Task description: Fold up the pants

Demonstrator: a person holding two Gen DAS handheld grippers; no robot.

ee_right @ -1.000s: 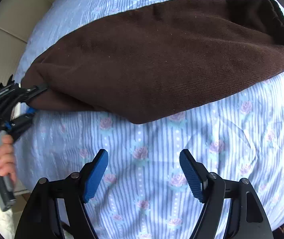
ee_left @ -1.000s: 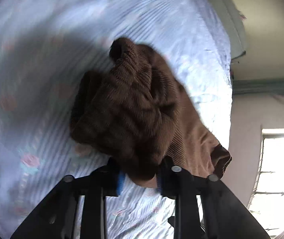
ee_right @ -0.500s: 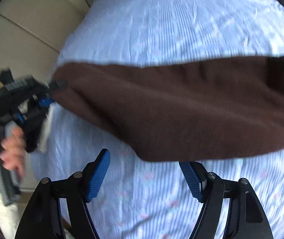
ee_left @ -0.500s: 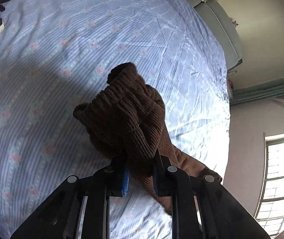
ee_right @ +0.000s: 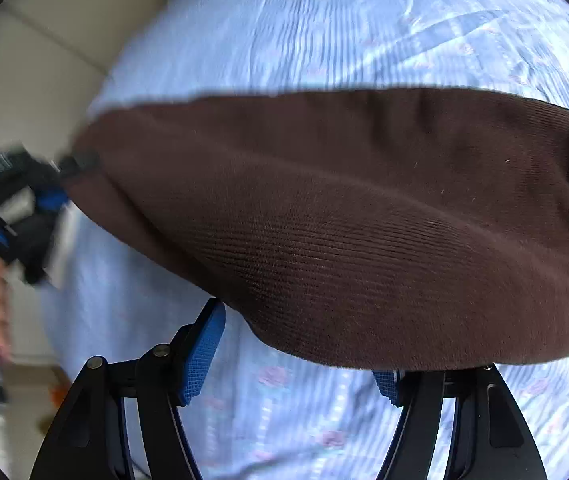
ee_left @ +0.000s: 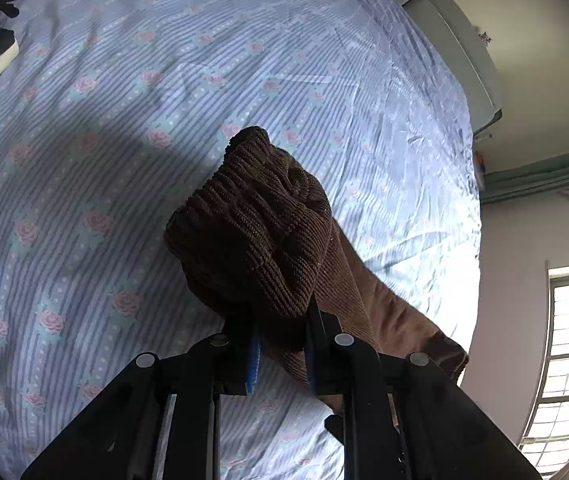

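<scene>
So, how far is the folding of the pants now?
Early stage. The left claw is shut on a bunched end of the brown pants, which hang over the striped bedsheet. The right claw is open at their lower edge, gripping nothing. No neat fold is visible yet.

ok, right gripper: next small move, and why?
Probably ease the right gripper forward and shut it on the pants. Its jaws stand open at the hem, and only the left gripper holds the cloth, bunched above the bedsheet.
</scene>
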